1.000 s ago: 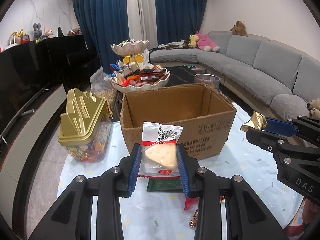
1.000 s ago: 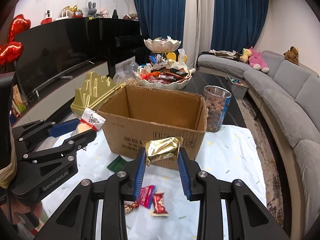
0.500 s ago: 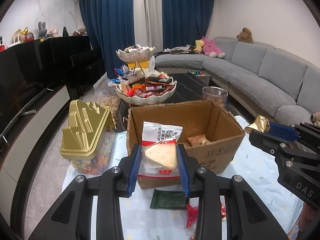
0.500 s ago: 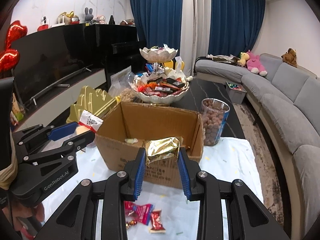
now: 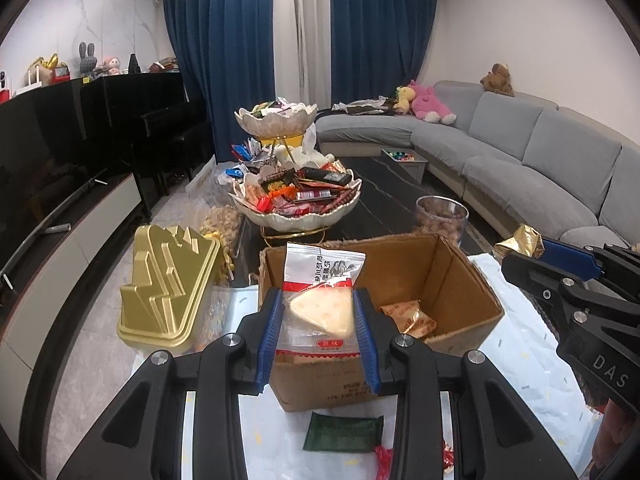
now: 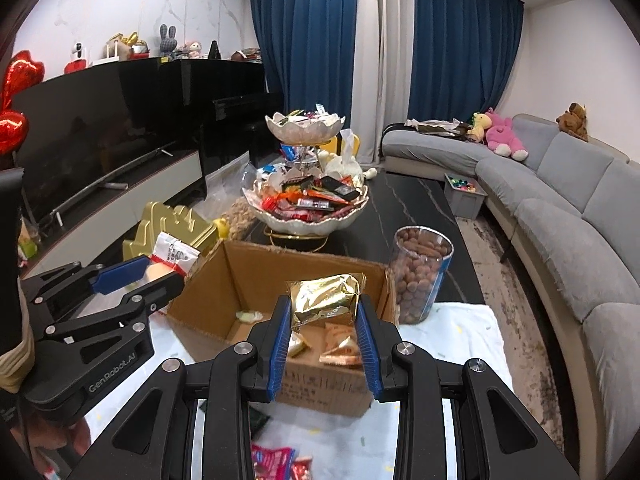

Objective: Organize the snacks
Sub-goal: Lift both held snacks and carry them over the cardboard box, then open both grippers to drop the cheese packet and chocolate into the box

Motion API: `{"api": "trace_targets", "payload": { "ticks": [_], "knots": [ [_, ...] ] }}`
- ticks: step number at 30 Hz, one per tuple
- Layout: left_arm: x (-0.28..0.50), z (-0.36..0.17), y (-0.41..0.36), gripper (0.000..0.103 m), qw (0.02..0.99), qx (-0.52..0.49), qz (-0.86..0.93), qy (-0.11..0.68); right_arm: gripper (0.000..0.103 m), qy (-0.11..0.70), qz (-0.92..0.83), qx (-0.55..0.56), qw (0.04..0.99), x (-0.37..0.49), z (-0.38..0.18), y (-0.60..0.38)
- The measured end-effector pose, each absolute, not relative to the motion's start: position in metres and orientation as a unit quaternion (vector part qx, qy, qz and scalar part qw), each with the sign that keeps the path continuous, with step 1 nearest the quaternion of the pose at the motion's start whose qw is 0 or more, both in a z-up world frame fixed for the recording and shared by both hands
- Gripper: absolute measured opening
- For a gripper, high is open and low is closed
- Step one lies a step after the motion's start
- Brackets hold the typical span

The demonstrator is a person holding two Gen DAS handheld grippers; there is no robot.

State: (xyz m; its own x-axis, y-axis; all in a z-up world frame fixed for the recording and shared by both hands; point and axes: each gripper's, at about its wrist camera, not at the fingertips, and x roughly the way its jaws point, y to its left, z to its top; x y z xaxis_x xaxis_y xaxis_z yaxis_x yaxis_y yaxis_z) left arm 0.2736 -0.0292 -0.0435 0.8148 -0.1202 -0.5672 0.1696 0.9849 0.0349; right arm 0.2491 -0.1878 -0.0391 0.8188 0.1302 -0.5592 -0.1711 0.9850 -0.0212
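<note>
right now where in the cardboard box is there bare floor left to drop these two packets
The cardboard box has bare floor in the middle and along its far wall, between the pale sweet on the left and the orange packets in the near right corner. That corner is crowded. The left claw holds the cheese packet, the right claw the gold packet.

Blue curtains (image 5: 224, 60) hang at the top middle. A grey sofa (image 5: 540, 160) curves along the right. A black piano (image 5: 132, 120) stands left.

One cardboard box (image 6: 304, 280) at 6 o'clock; one gold-lidded jar (image 5: 168, 292) at 9; one two-tier bowl stand (image 6: 308, 200) at 12; one nut jar (image 6: 420, 276) at 3; two grippers, each pinching one packet.
</note>
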Motion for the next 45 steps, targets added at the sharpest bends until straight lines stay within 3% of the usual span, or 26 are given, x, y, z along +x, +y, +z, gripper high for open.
{"api": "trace_targets", "payload": {
  "ticks": [39,41,42,45],
  "knots": [
    [0.347,-0.075,-0.030,0.036,0.939,0.027,-0.084,0.333,0.034,0.326,0.081,-0.046,0.941,0.328,-0.068,-0.181],
    [0.348,-0.076,-0.030,0.039,0.938,0.028,-0.086,0.334,0.034,0.326,0.082,-0.050,0.941,0.328,-0.068,-0.180],
    [0.347,-0.076,-0.030,0.046,0.938,0.028,-0.087,0.334,0.034,0.325,0.083,-0.052,0.941,0.328,-0.068,-0.180],
    [0.345,-0.074,-0.029,0.055,0.940,0.028,-0.086,0.329,0.045,0.323,0.077,-0.056,0.942,0.327,-0.066,-0.180]
  ]
}}
